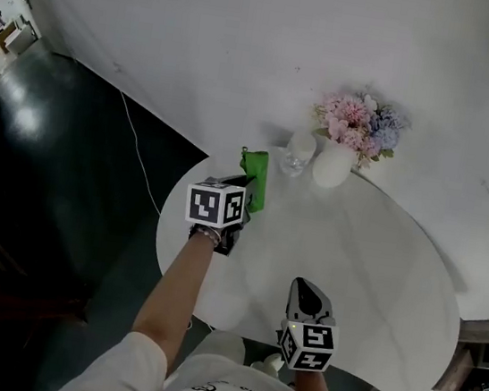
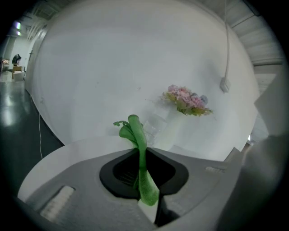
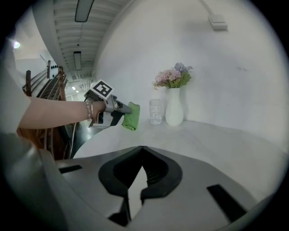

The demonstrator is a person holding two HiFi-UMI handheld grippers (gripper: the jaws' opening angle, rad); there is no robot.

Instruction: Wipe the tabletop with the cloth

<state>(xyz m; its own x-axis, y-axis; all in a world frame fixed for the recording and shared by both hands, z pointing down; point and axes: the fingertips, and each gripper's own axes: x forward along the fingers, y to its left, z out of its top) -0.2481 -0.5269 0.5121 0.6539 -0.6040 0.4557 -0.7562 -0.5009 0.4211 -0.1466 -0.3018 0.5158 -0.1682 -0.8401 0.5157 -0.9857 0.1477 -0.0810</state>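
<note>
Probably a staged corner of a big hall: a white table [image 1: 377, 281] with a vase [image 1: 333, 165] of flowers [image 1: 358, 123] against a bare wall [image 1: 249, 37], glossy dark floor [image 1: 53, 145], strip lights [image 3: 84, 9] overhead.

— What does the table [image 1: 377, 281] look like?
— It is white and round. Its far side is close to a white wall.
— What sits on it?
— A white vase [image 1: 333, 165] with pink and blue flowers [image 1: 360, 125] stands at the far side. A clear glass [image 1: 299, 153] stands just beside the vase.
</note>
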